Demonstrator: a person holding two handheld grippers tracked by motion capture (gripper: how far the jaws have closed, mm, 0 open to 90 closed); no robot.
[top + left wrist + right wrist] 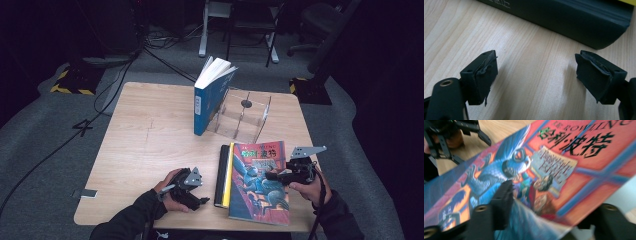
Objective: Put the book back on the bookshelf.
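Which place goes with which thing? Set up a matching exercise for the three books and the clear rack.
Things:
1. blue book
2. red book
3. dark book
4. clear rack

Places:
A. lies flat under the red one, its spine toward the left gripper
B. stands upright, against the rack
C. right of the upright book
D. on top of the stack, at the right gripper

Pairs: 1-B, 2-D, 3-A, 4-C
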